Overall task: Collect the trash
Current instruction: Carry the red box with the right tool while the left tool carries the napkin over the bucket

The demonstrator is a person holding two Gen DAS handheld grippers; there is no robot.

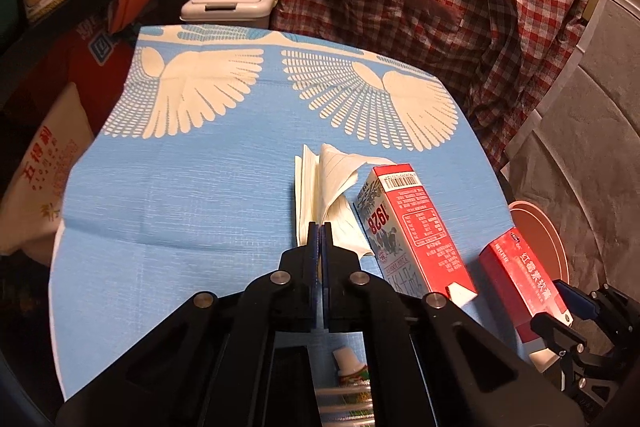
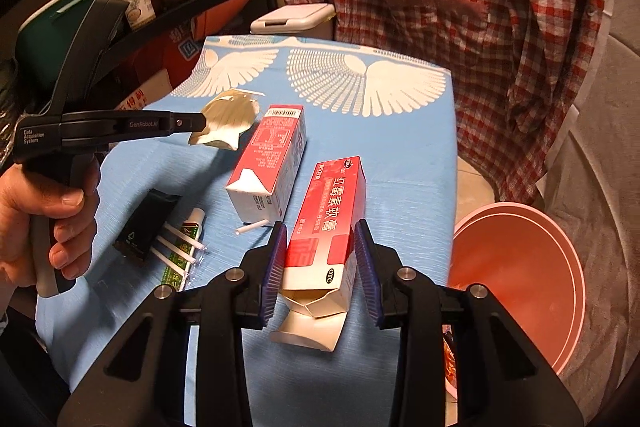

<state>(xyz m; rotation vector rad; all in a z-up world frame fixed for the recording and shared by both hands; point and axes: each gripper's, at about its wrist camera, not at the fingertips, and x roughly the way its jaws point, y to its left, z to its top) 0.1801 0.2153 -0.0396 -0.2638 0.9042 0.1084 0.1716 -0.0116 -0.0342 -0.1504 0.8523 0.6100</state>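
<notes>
The right hand-held gripper [image 2: 320, 259] is clamped on the open-ended red ointment box [image 2: 326, 227], its blue pads pressed against both sides, just above the blue-covered worktop [image 2: 400, 155]. Beside it to the right sits a pink bin [image 2: 520, 267]. The left hand-held gripper [image 1: 321, 227] is closed on a crumpled sheet of lined paper [image 1: 328, 187], lifted off the worktop. A red-and-white milk carton [image 2: 268, 167] lies between them; beyond the worktop's far edge stands a lidded white trash can [image 1: 230, 5].

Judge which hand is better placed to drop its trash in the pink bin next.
Right. Its gripper holds the red ointment box beside the pink bin; the left gripper pinches folded paper farther away.
</notes>
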